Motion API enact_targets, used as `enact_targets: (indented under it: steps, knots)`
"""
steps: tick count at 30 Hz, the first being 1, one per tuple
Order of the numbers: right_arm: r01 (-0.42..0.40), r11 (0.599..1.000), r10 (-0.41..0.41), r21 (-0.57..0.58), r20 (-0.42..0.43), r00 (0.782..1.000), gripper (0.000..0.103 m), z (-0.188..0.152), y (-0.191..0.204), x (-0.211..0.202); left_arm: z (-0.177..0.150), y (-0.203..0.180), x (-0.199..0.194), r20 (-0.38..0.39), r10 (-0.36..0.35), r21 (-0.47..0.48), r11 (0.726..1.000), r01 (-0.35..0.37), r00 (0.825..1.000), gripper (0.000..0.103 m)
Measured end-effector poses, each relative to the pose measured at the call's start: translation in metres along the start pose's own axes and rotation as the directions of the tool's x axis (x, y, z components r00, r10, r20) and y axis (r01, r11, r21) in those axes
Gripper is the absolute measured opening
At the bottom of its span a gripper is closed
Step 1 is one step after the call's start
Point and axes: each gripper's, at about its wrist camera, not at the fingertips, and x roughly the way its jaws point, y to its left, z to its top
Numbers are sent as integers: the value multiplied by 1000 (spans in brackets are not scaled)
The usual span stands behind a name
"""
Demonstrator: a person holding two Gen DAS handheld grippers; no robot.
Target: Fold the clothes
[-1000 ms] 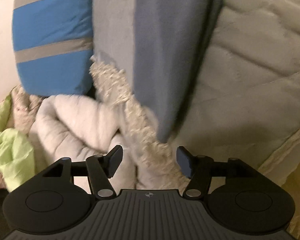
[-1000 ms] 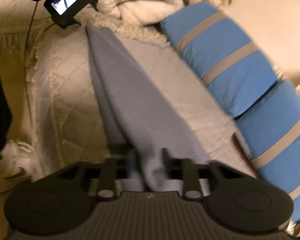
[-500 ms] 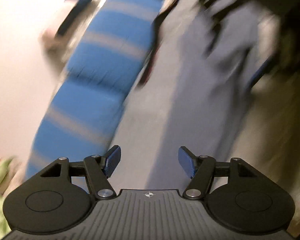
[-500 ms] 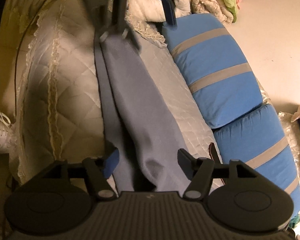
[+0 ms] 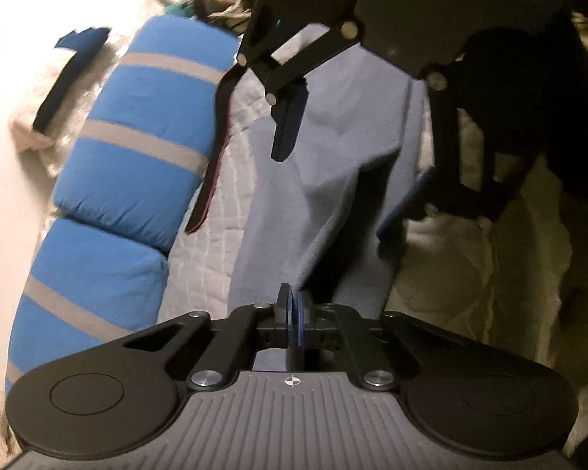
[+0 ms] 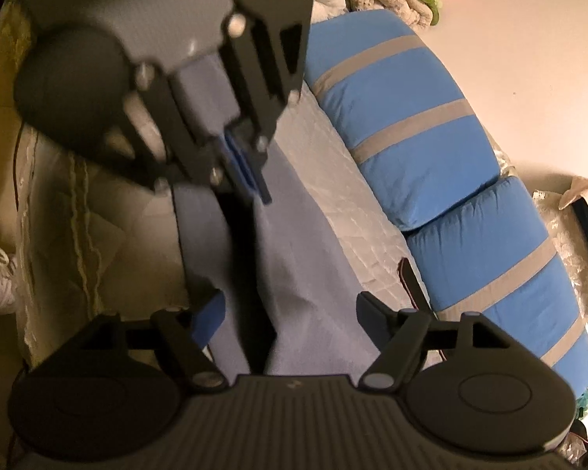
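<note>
On the left lie the blue bolsters with grey stripes, along the wall side of the bed's quilt. The grey-blue garment stretches in a long strip down the quilt between my two hands. My left gripper has just snapped its fingers together, pinching a raised fold of that cloth. My right gripper has just been opening; its fingers stand wide, either side of the garment's other end.
</note>
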Motion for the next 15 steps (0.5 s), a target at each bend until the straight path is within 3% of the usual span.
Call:
enact_targets:
  steps: [8,11,15]
  knots:
    - [52,996,-55,-77,-46,997,78,-14,4,-5,-3,10,-12,13,-28,-118,993,30,1000,3]
    - [84,988,-93,-132,-66,994,61,-17,7,-5,-3,12,-14,14,-52,-132,990,54,999,3]
    - [42,986,-64,-162,-135,989,21,-26,6,-3,-2,9,-17,5,-109,-125,986,108,994,3]
